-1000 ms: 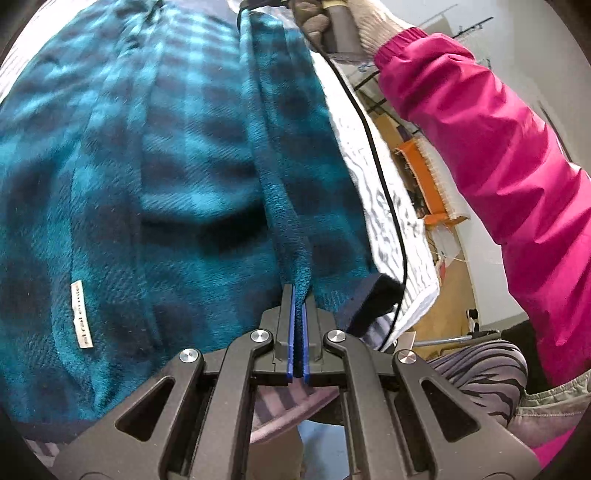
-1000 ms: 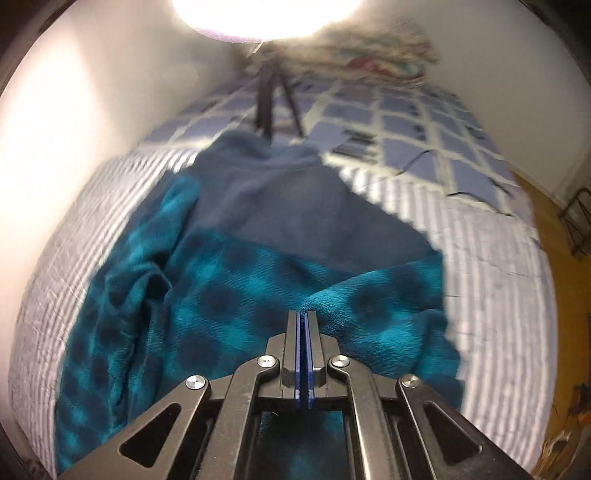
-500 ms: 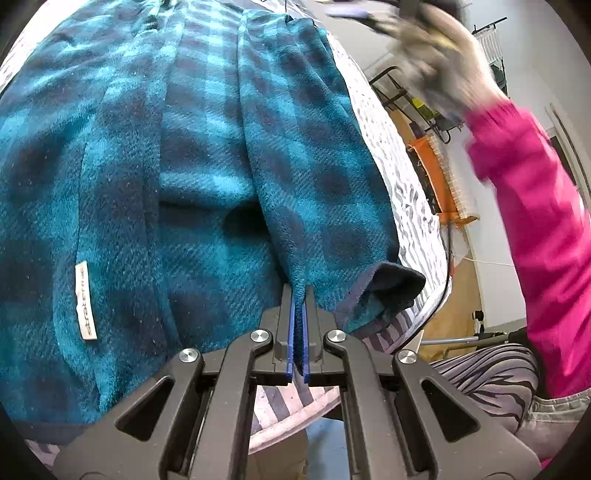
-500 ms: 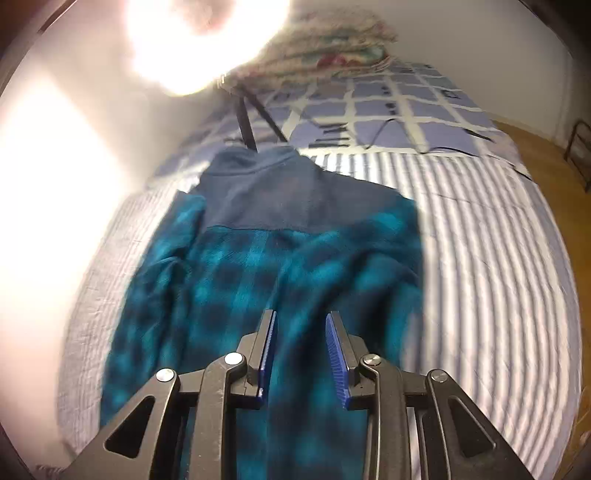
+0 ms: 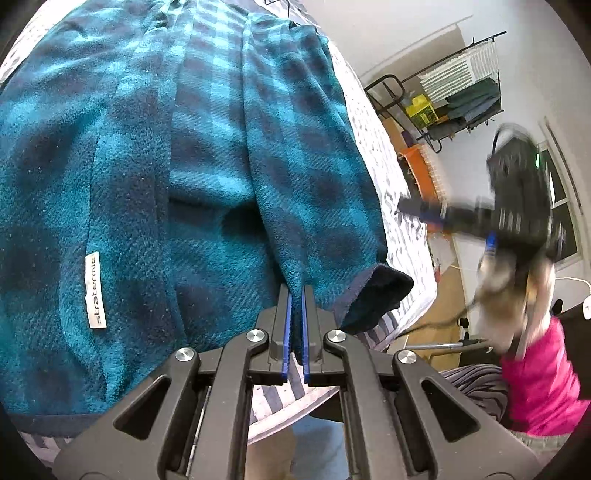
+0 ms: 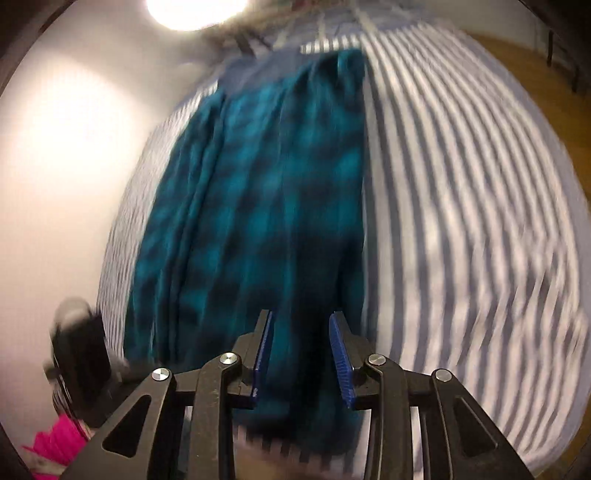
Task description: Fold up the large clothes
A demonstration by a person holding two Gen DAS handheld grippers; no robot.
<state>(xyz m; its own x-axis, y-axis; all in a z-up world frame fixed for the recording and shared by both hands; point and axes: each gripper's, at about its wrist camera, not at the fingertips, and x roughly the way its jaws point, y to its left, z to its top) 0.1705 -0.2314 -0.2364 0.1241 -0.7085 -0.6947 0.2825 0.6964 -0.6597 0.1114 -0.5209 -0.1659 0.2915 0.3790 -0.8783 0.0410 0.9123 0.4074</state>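
Your teal-and-navy plaid fleece point(image 5: 207, 155) lies flat on the bed point(image 6: 461, 192), folded into a long strip. In your right wrist view its long axis runs from 6 o'clock up to 12 o'clock, with the plain navy end at the top. A white tag point(image 5: 95, 290) at 9 o'clock in the left wrist view reads "stratermic", sideways.

Your left gripper point(image 5: 294, 321) has its fingers clamped together on a ridge of the fleece near the navy cuff point(image 5: 376, 295), which sits at about 4 o'clock.

Your right gripper point(image 6: 302, 354) has its fingers parting, with nothing pinched; the fleece lies beneath them.

The bed wears grey-and-white striped bedding. Beyond it, at 2 o'clock in the left view, a clothes rack point(image 5: 461, 85) stands on the wooden floor point(image 5: 439, 291) against a white wall point(image 5: 388, 33).
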